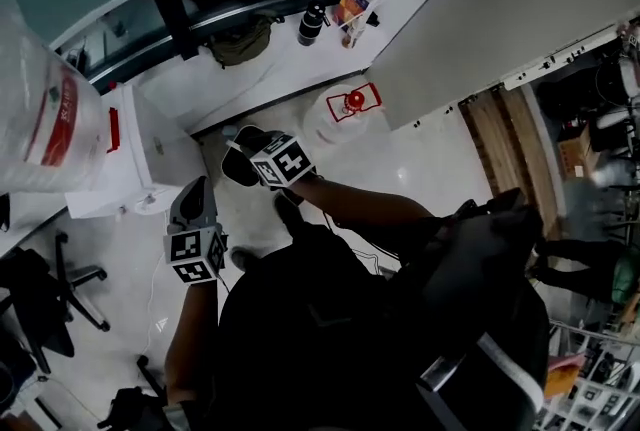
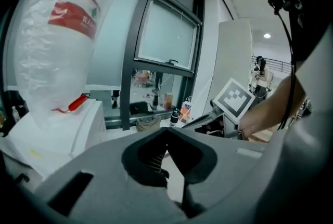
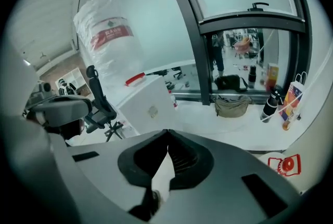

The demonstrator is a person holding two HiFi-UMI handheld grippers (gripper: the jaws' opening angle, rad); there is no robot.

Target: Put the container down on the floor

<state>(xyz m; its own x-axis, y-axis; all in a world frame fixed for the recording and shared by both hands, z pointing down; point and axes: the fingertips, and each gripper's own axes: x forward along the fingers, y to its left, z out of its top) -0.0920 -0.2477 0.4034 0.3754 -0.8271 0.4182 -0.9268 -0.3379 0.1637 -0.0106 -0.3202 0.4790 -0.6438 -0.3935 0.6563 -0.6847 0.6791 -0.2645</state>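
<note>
Right gripper (image 1: 240,157) has its jaws closed tip to tip with nothing between them, and the left gripper (image 1: 197,191) is closed and empty too, both raised above the floor (image 1: 440,169). The container (image 1: 345,111), a plastic-wrapped jug with red markings, rests at the floor's edge below the window ledge (image 1: 290,59), apart from both grippers. A second wrapped jug (image 1: 40,109) sits on the white dispenser (image 1: 130,169).

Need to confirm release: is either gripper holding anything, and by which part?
Nothing is held. The left gripper and right gripper are both shut with nothing between their jaws. The container stands on the floor, apart from both.
</note>
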